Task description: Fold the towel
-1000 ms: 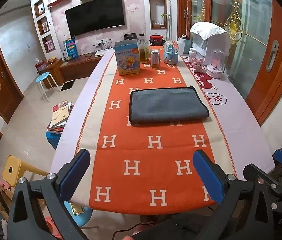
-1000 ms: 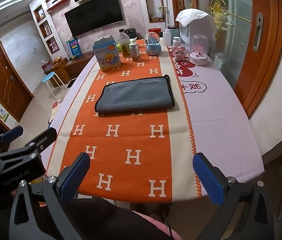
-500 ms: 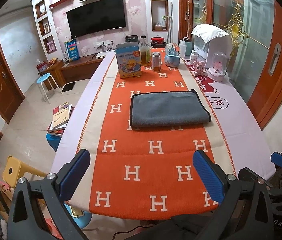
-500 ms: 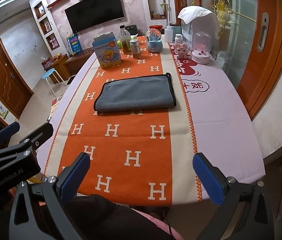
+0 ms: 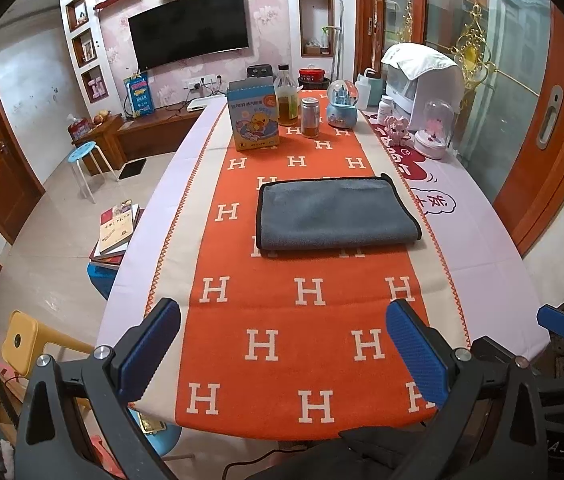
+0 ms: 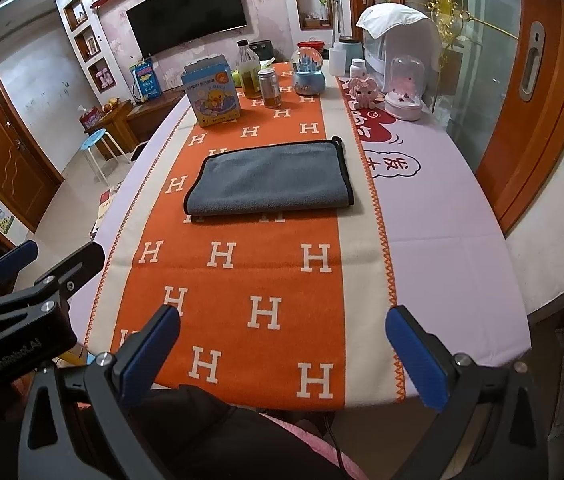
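Grey towel (image 5: 335, 214) lies flat mid-table on the orange runner (image 5: 293, 320), folded over once by the look of it, black trim down its right side. Both tongs have pulled back a touch from the table's near edge: left gripper (image 5: 285, 346) spread wide and empty, right gripper (image 6: 282, 350) likewise. Nothing pinched; I'd say either another fold is coming, or they're finished.

White "H" letters on orange runner (image 5: 282, 320), "GenRobot.AI" on left gripper (image 6: 14, 354)
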Demonstrator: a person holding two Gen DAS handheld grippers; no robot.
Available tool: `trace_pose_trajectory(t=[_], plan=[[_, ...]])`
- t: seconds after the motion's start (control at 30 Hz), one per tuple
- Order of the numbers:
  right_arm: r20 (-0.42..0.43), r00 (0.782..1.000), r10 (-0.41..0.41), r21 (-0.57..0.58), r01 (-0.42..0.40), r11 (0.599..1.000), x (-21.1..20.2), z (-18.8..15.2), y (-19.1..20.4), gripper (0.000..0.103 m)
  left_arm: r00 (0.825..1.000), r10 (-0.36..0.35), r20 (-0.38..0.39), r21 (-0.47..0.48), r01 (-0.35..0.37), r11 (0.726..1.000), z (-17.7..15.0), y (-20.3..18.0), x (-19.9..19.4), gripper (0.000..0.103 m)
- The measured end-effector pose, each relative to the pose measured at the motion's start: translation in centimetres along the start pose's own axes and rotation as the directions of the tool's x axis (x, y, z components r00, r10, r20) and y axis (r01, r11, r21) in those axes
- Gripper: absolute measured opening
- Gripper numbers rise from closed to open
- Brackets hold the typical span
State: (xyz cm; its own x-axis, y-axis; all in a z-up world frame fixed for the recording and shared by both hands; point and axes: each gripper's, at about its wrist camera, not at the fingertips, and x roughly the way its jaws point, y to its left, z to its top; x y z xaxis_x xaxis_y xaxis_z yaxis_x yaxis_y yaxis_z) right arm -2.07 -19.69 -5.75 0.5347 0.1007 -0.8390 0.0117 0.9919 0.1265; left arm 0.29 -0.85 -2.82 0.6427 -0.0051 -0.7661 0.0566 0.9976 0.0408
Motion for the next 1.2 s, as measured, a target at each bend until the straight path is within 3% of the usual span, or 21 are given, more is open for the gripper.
trace_pose_trajectory(t=[1.2], plan=[[-0.008,1.000,-0.001,-0.002,0.001,1.000,0.21,-0.04,0.28,0.103,1.000,0.000,-0.005,-0.002,0.000,1.000,-0.20,0.11,0.38,0.102]])
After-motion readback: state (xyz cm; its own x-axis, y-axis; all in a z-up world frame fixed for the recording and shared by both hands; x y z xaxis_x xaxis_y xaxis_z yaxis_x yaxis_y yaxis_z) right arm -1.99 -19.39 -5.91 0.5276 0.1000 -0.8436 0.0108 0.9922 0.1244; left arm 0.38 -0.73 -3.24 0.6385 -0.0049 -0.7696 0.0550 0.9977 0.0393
